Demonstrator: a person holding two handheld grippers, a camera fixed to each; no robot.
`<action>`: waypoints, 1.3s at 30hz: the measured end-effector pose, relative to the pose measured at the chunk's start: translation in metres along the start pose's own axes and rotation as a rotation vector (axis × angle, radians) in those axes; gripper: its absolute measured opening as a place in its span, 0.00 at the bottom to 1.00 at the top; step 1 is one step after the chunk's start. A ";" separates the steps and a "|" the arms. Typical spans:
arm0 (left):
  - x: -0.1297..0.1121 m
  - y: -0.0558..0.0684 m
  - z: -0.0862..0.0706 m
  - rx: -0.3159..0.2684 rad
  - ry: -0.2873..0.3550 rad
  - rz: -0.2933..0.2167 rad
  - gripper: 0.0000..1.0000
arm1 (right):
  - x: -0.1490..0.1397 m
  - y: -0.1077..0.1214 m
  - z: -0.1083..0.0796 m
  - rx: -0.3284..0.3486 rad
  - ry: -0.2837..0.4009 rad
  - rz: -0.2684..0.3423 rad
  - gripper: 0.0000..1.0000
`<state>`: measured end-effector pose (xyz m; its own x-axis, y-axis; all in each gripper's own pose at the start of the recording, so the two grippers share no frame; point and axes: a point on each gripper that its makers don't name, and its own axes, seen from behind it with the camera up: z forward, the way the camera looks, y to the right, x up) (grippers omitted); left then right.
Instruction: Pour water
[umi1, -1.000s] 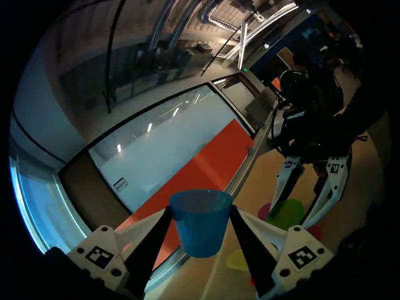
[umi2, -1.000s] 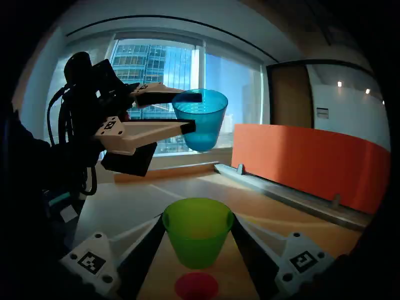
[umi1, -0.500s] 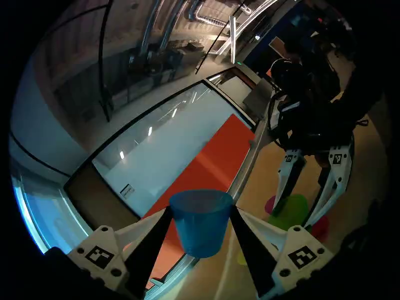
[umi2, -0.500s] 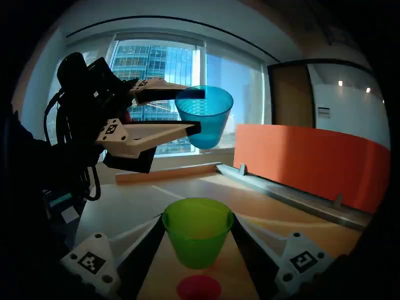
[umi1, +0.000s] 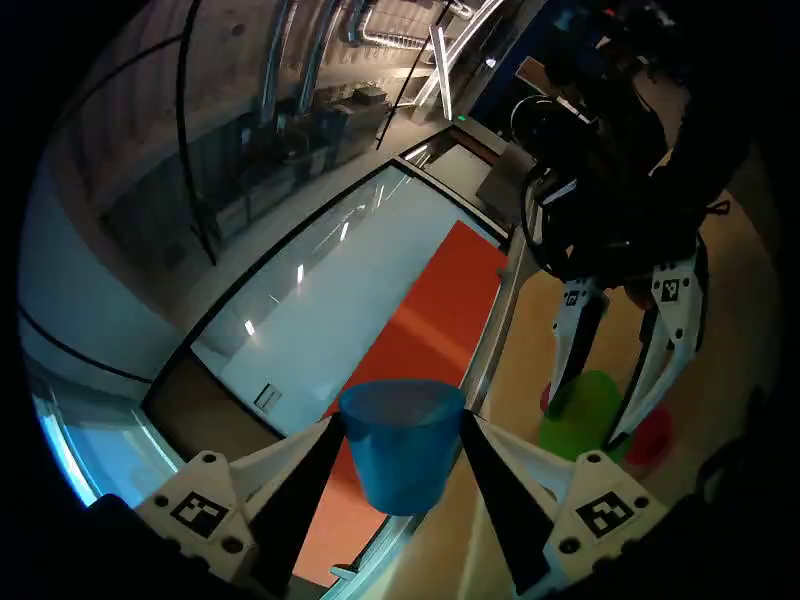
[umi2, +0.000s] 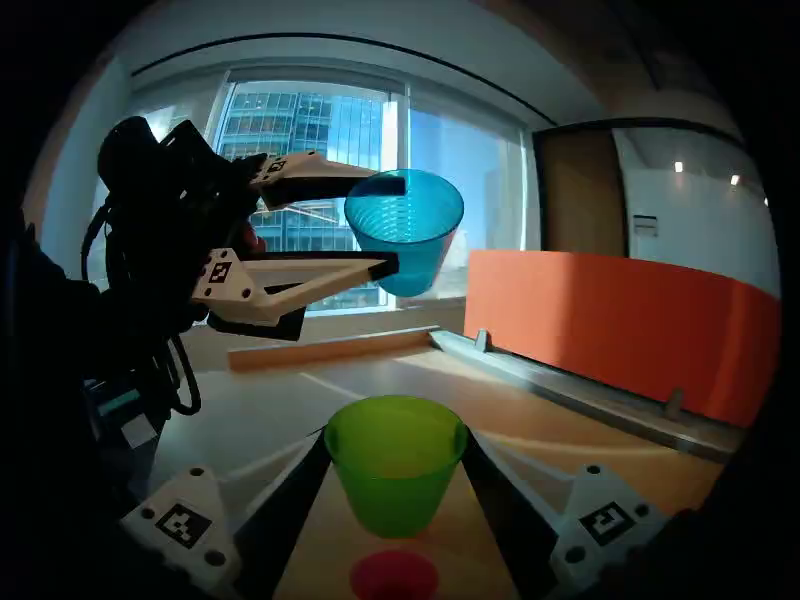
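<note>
— Pale wood desk (umi2: 560, 415) under you, tall window (umi2: 330, 140) behind, orange panel (umi2: 620, 320) along the desk's far edge. Where do your cups sit?

— Your right gripper (umi2: 396, 450): both fingers pressed on the green cup (umi2: 396, 475), upright, low over the desk. A red disc (umi2: 394, 575) lies on the wood just below it. Your left gripper (umi2: 396, 224): fingers closed on the blue cup (umi2: 405, 235), held high, above and beyond the green cup, well apart from it.

— Any writing to log?

— Black-and-white square markers (umi2: 177, 522) on your gripper fingers, patterns only. Small sign (umi2: 645, 225) on the white wall (umi2: 700, 240), too small to read.

— Change since half a second back?

— Your left gripper has rolled further. In the right gripper view the blue cup's mouth now turns more toward the right gripper, with more of its ribbed inside wall showing. In the left gripper view the room has swung round more, and the green cup sits lower, between your right gripper's fingers, the red disc just beside it. Your right gripper's hold on the green cup is unchanged. Water in either cup: cannot tell.
</note>
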<state>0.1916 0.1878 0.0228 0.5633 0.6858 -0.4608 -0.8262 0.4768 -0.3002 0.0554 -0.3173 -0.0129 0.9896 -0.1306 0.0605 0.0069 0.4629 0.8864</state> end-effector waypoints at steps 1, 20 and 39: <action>0.000 0.001 0.000 0.001 -0.001 0.010 0.84 | 0.000 0.000 0.000 0.000 0.000 0.000 0.93; 0.002 0.006 0.005 0.007 -0.007 0.140 0.84 | -0.001 0.003 0.000 -0.003 -0.002 0.001 0.93; 0.005 0.006 0.003 0.014 0.000 0.181 0.84 | -0.002 0.004 -0.002 -0.007 0.000 -0.007 0.92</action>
<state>0.1892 0.1962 0.0212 0.4056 0.7613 -0.5059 -0.9137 0.3532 -0.2011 0.0541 -0.3136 -0.0106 0.9896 -0.1335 0.0544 0.0145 0.4681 0.8836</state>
